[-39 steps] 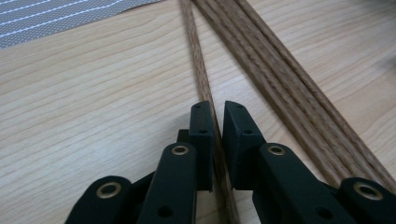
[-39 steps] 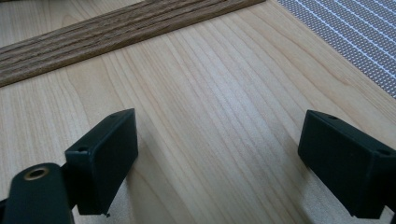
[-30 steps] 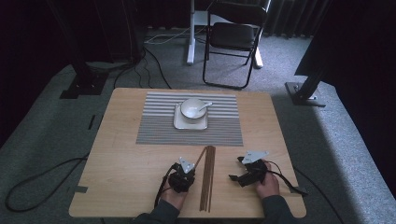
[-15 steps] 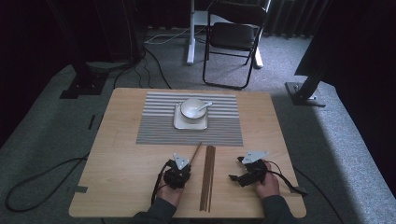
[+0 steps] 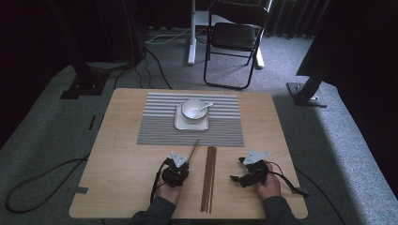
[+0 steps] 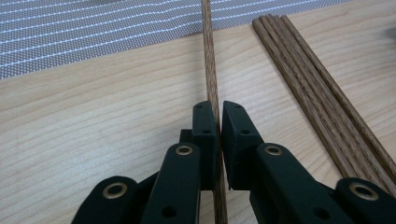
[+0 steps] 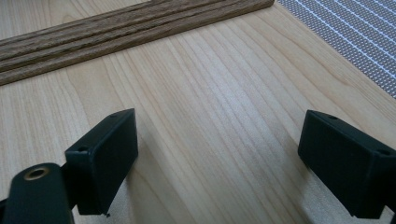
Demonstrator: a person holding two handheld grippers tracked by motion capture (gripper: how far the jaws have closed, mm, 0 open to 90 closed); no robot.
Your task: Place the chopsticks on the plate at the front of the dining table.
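Your left gripper [image 6: 218, 122] is clamped on one chopstick [image 6: 209, 60] angled toward the striped placemat [image 5: 159, 126], your right gripper [image 7: 217, 154] gapes wide and holds nothing beside the remaining chopsticks [image 5: 209, 180], so placing has barely begun.

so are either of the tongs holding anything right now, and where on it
The left tongs are shut on a single brown wooden chopstick, gripping it partway along its shaft. The right tongs are open over the bare wooden table, holding nothing.
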